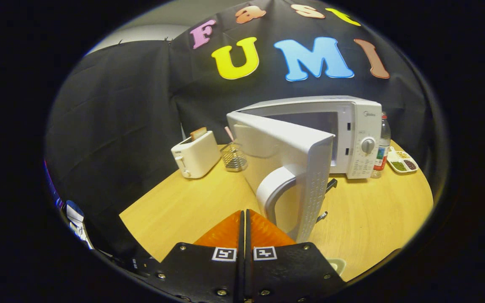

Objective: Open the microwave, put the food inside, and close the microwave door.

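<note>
The microwave [352, 139] stands on the desk [183, 206] well beyond the claw [244, 219], a little to its right. Its door [293, 168] is swung wide open toward the claw, so that the door's curved handle [274, 189] and outer edge sit just ahead of the fingertips and slightly right of them. The cavity behind the door looks empty, as far as can be seen past the door.

The claw itself is closed, its two fingers pressed together with nothing between them, and it touches neither door nor handle.

By this picture the opening step looks done. Putting the food in and shutting the door are still left. A pale rounded rim [337, 265] peeks out by the claw's right side, close below it; it may be the food's dish, but I cannot tell.

Farther off, beyond the claw to its left, a white toaster [195, 155] holds a slice of bread, with a wire basket [233, 158] beside it. Right of the microwave stand a bottle [382, 145] and a small divided tray [401, 161].

A small logo sits at the top of the microwave's control panel, too small to read with confidence.
</note>
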Motion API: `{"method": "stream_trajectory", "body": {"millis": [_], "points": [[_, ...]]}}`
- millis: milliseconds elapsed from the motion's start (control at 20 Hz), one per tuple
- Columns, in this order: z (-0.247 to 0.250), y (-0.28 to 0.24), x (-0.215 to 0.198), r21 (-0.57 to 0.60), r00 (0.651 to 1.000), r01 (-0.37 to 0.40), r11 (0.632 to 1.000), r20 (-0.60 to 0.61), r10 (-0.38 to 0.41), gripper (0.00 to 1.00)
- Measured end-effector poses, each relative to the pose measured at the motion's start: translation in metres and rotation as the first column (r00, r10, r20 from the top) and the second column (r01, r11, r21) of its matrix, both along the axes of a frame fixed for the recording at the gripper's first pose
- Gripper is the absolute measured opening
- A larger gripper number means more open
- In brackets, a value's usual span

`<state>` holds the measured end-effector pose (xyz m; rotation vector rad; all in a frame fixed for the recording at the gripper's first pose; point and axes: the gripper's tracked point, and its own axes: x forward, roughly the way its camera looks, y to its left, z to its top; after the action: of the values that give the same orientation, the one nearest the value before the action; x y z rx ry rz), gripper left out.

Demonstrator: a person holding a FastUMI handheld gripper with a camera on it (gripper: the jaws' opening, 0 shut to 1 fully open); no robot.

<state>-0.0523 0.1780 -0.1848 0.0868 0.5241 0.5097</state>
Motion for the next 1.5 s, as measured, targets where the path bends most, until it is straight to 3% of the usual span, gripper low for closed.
{"method": "stream_trajectory", "body": {"millis": [250, 700, 1300, 1500], "points": [[0.001, -0.036, 0.044, -0.012, 0.995, 0.104, 0.994, 0.009, -0.104, 0.01], [-0.004, -0.073, 0.135, -0.055, 0.974, 0.225, 0.973, 0.034, -0.224, 0.01], [-0.02, -0.094, 0.226, -0.085, 0.946, 0.325, 0.942, 0.043, -0.322, 0.01], [-0.028, -0.095, 0.232, -0.106, 0.944, 0.329, 0.938, 0.04, -0.327, 0.01]]}}
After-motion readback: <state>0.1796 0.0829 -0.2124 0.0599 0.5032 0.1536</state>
